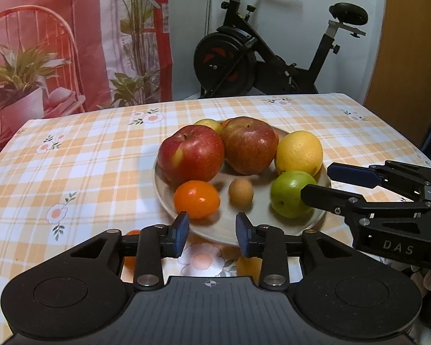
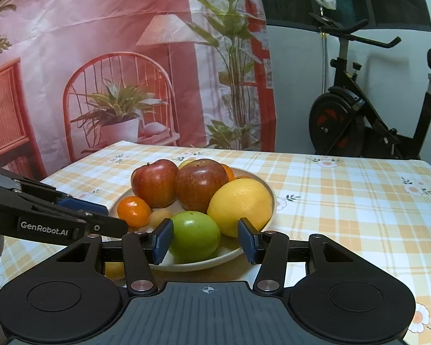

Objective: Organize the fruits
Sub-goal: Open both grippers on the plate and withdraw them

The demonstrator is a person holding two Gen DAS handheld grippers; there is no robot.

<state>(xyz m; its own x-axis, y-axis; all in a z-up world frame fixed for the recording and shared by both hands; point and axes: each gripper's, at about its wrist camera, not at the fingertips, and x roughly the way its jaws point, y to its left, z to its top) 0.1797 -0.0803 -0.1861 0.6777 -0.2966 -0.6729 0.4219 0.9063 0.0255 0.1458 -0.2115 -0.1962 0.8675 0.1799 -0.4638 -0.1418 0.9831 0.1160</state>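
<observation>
A pale plate point(image 1: 273, 230) point(image 2: 230, 254) on the checked tablecloth holds two red apples point(image 1: 191, 155) point(image 2: 155, 182), a yellow citrus point(image 1: 298, 152) point(image 2: 240, 205), a green apple point(image 1: 287, 195) point(image 2: 194, 235), a mandarin point(image 1: 196, 198) point(image 2: 133, 211) and a small brown fruit point(image 1: 240, 192). My left gripper point(image 1: 212, 234) point(image 2: 117, 220) stands open at the plate's near rim, just short of the mandarin, with nothing between its pads. My right gripper point(image 2: 205, 240) point(image 1: 316, 181) is open with the green apple at its fingertips; the right pad point(image 2: 248, 241) stands apart from it.
Small orange and yellow fruits lie on the cloth under the grippers point(image 1: 132, 233) point(image 2: 115, 270). An exercise bike point(image 1: 244, 54) stands behind the table's far edge, with a printed backdrop point(image 2: 115, 57) to its left. Bare cloth lies left point(image 1: 71, 172) and right point(image 2: 344, 215) of the plate.
</observation>
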